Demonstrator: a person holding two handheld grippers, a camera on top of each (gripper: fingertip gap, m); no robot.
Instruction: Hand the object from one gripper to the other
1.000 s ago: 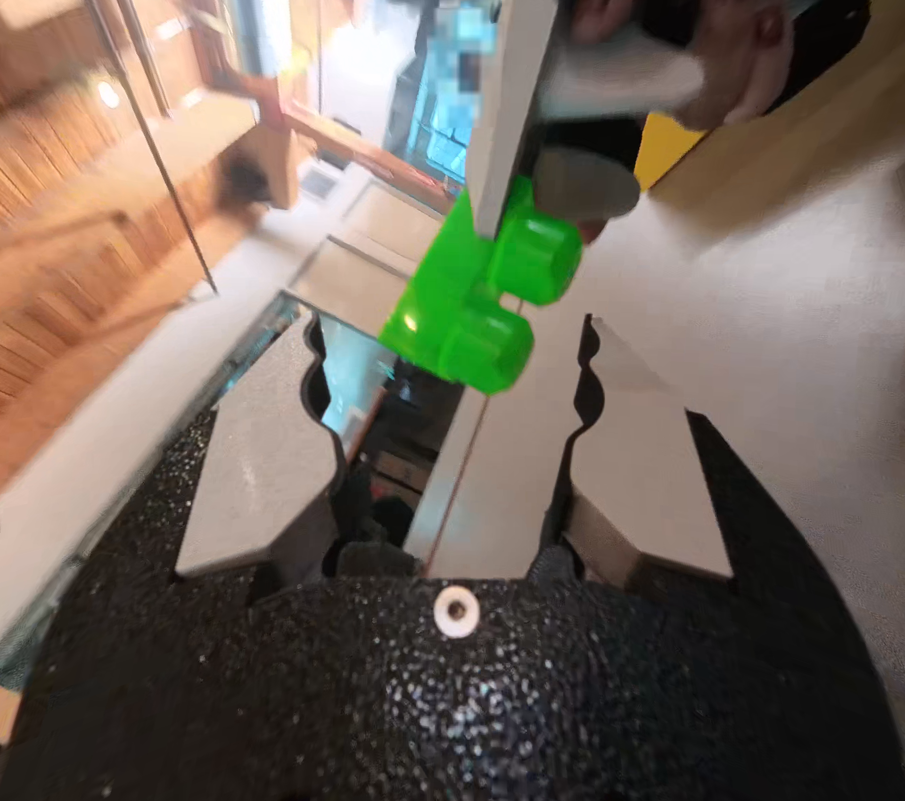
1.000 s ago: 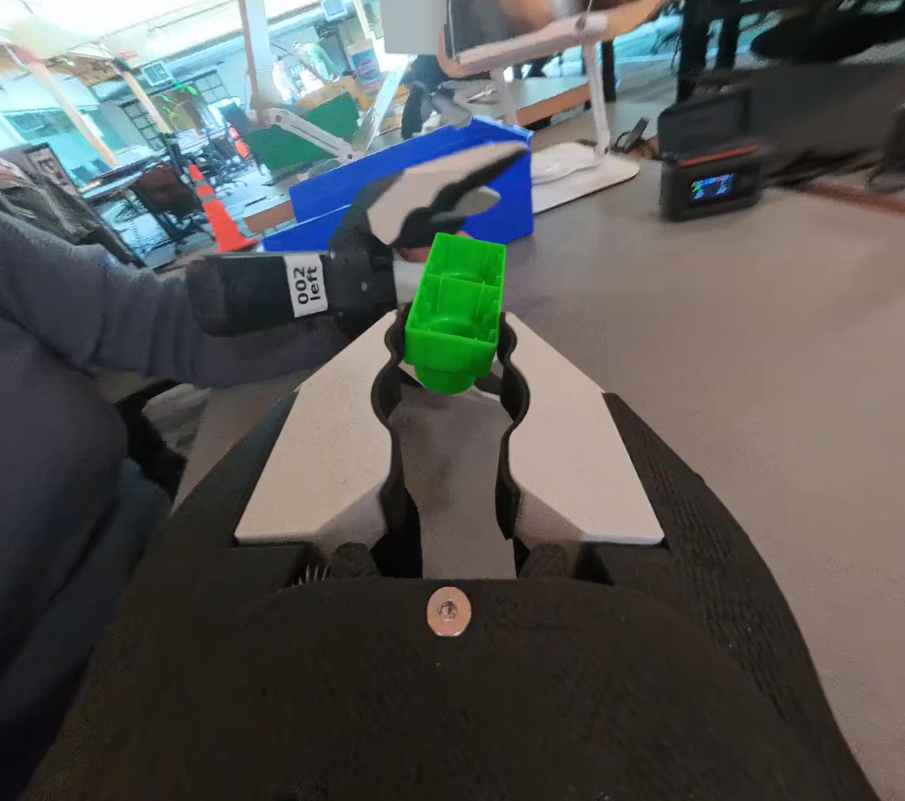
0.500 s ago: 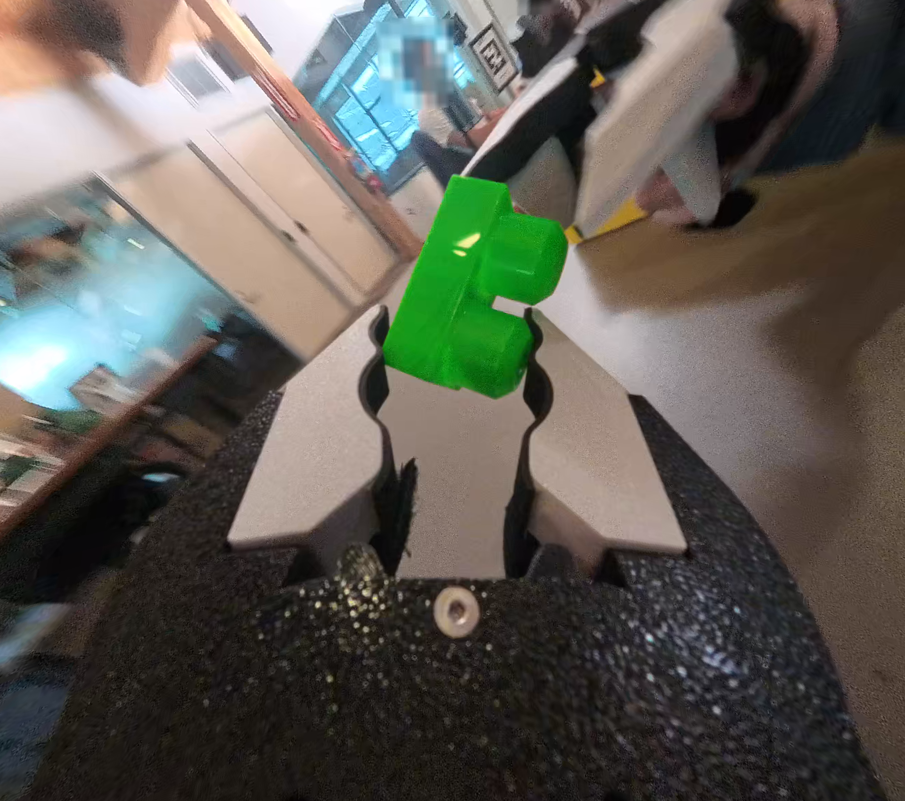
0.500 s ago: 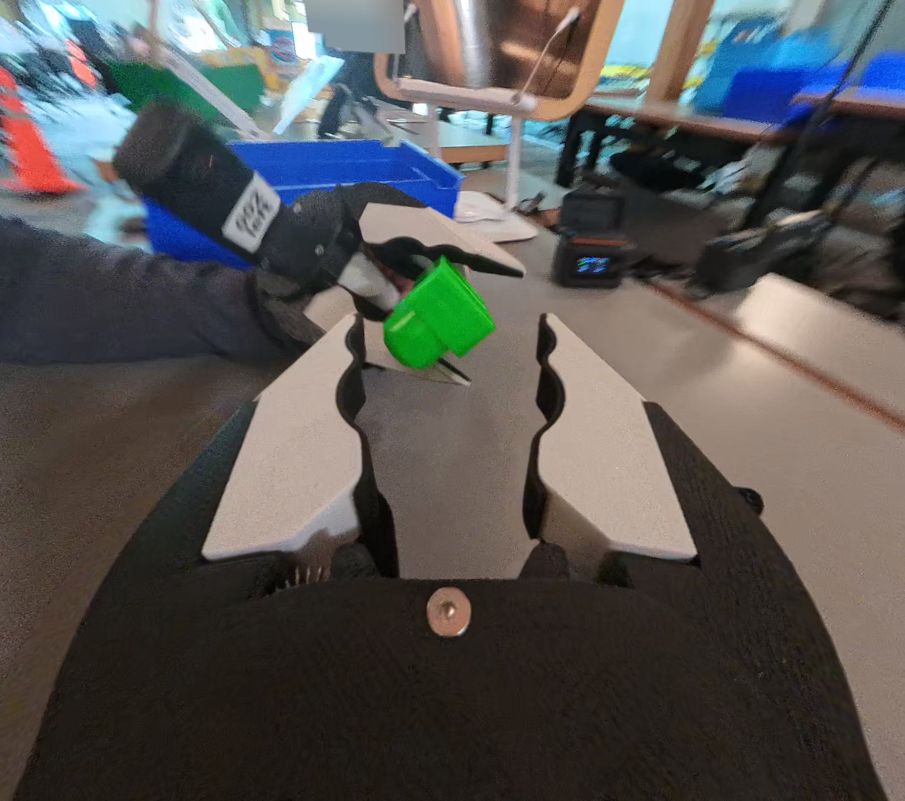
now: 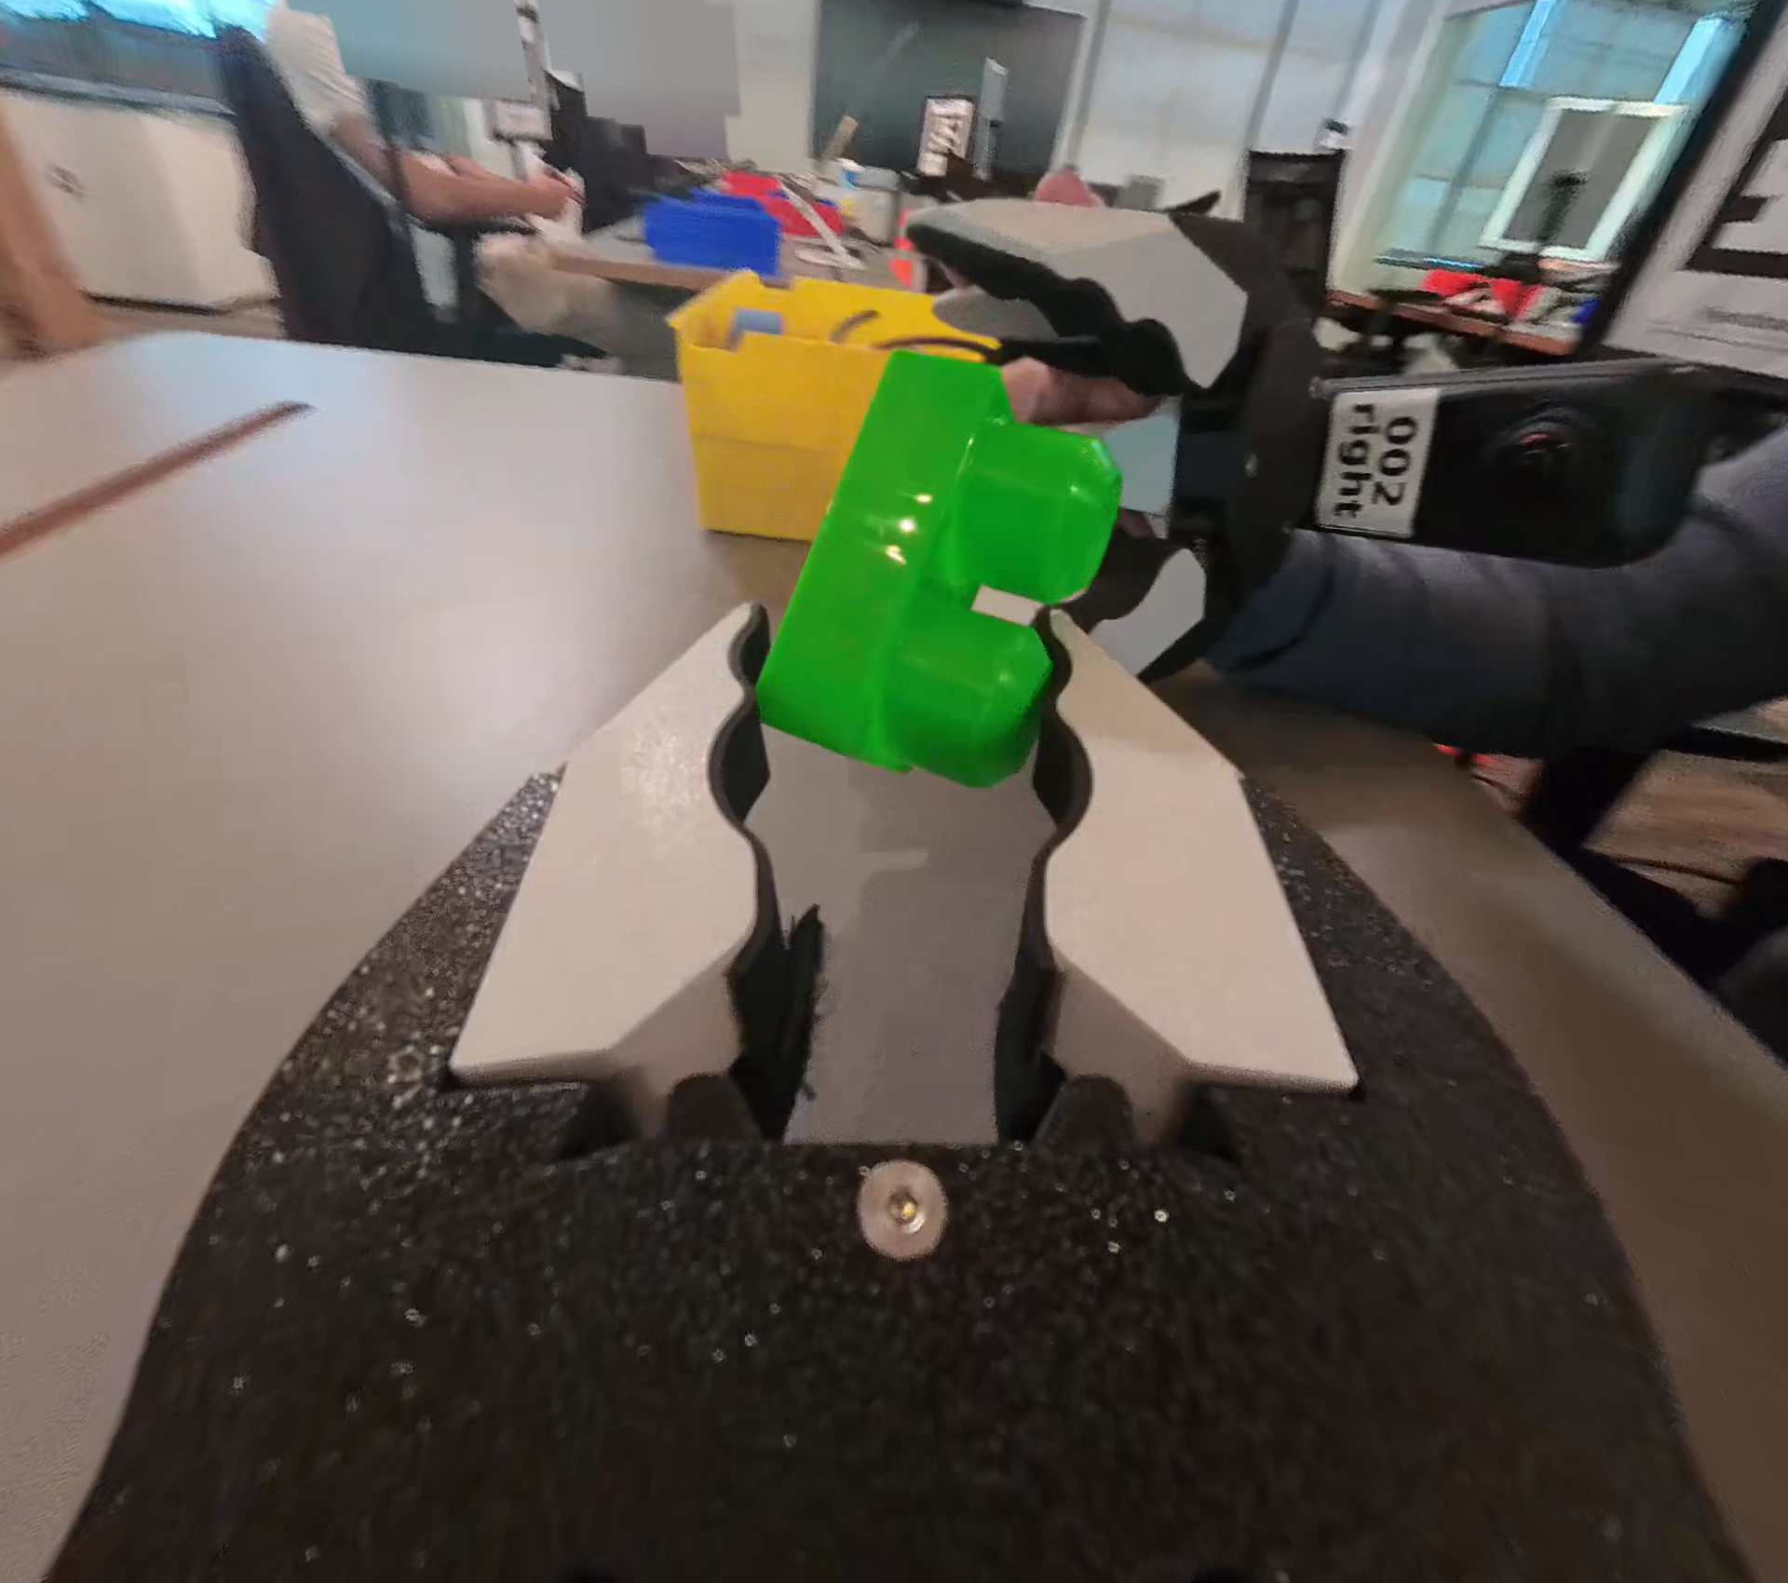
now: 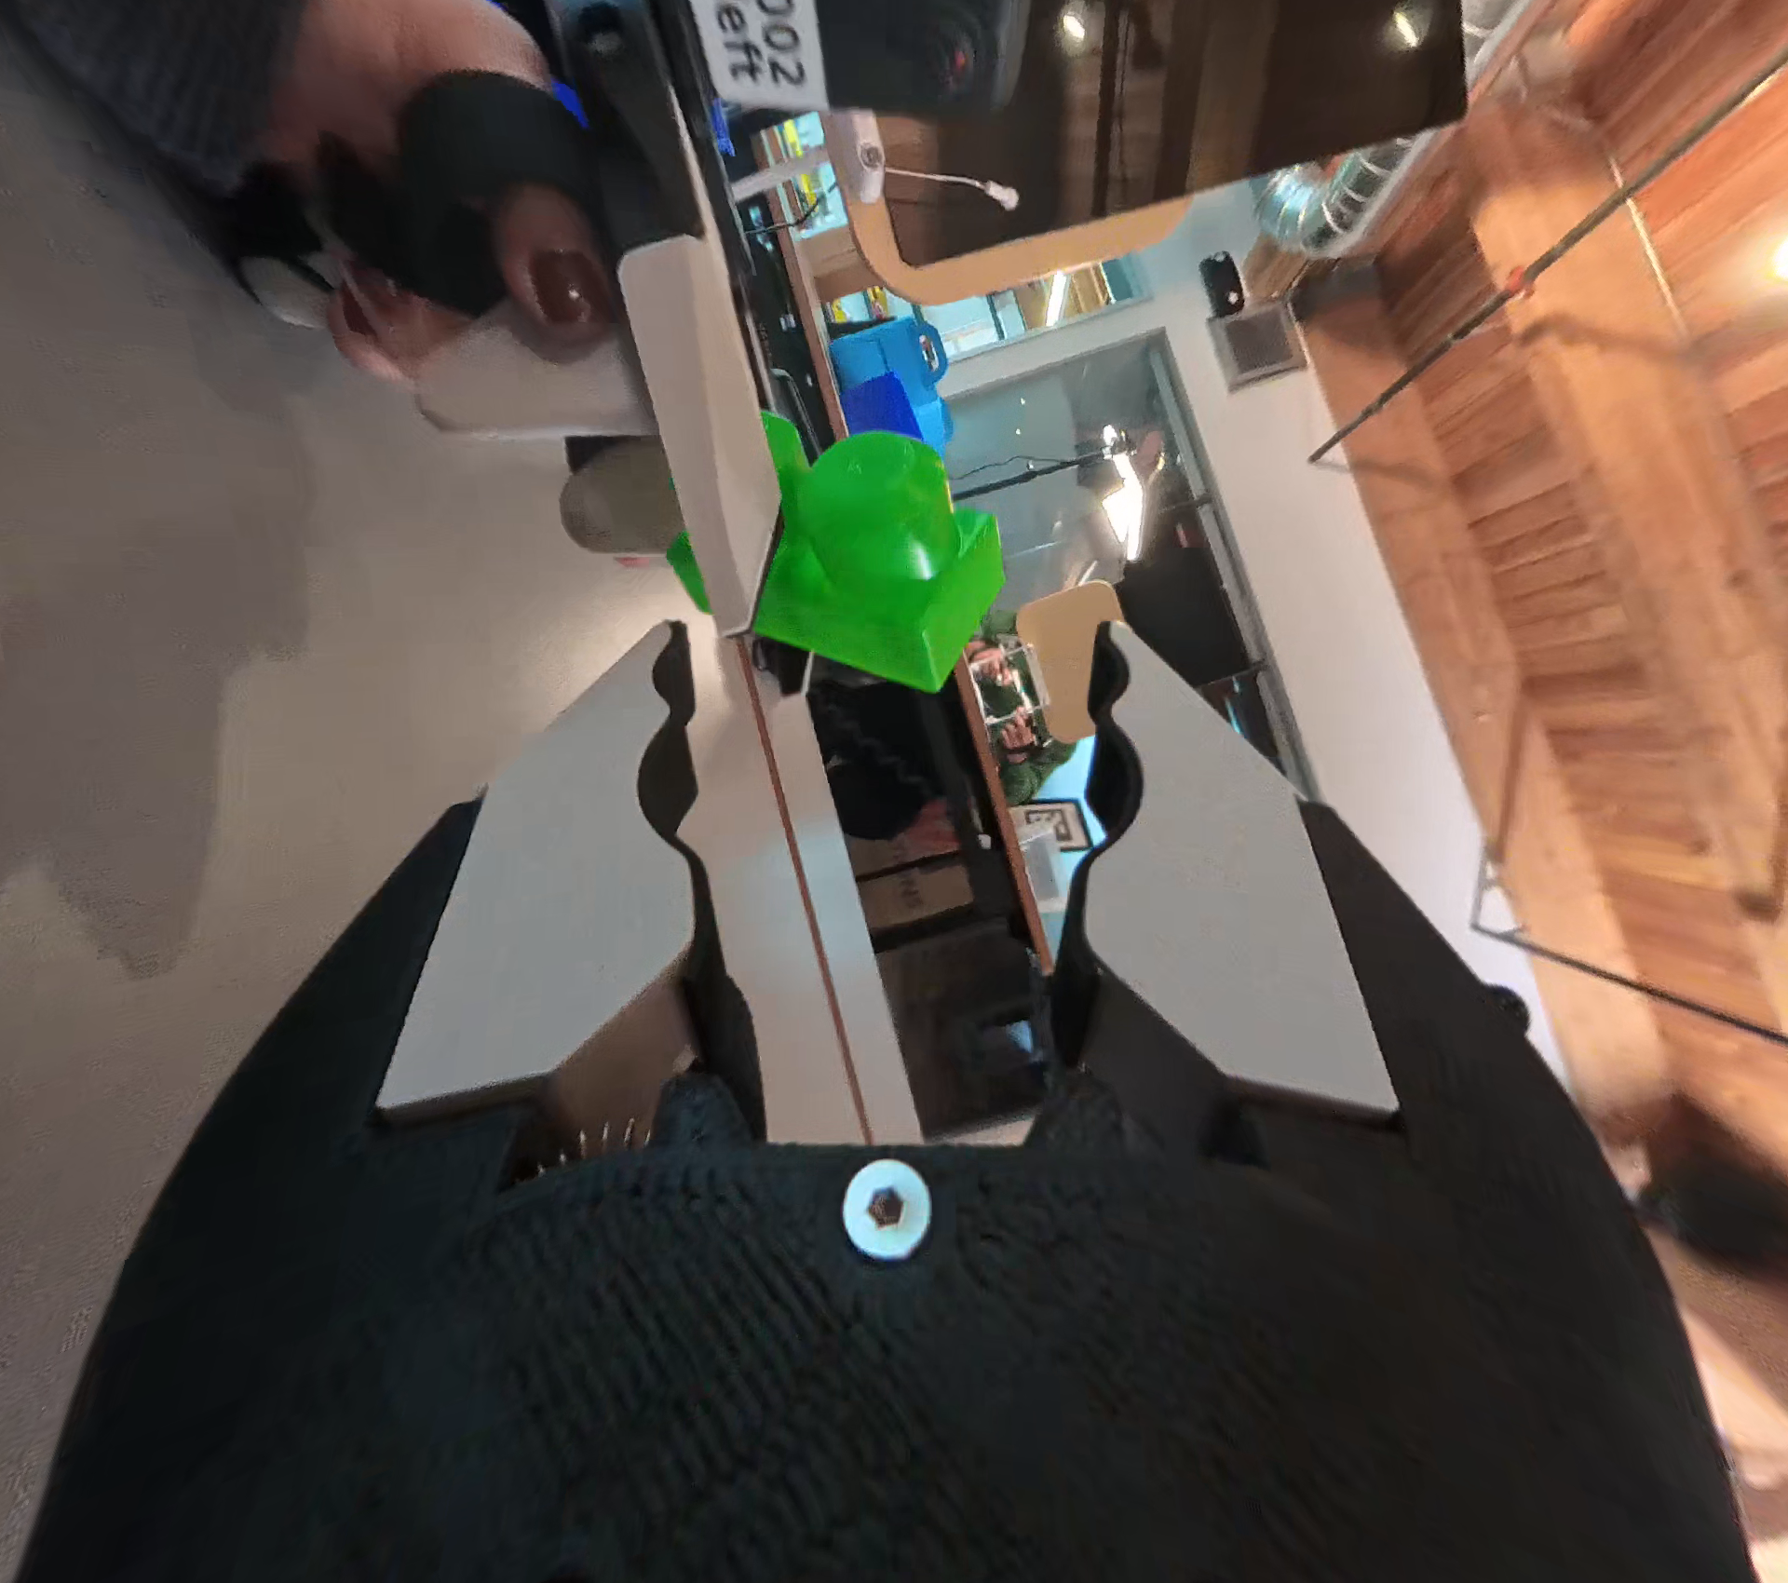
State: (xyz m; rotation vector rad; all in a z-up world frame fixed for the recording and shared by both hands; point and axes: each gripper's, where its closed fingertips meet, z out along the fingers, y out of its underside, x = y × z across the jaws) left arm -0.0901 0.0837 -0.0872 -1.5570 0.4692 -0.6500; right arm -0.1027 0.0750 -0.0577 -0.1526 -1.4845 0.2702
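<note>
My left gripper (image 5: 905, 646) clenched on green block (image 5: 919, 579), my right gripper (image 6: 895, 656) released beside it, yellow bin (image 5: 764, 414) behind on table (image 5: 290, 617).

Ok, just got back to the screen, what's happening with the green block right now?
The left gripper is shut on the green block, held above the grey table. The right gripper is open and empty, facing the block close by. A yellow bin sits on the table behind. The handover looks done.
</note>
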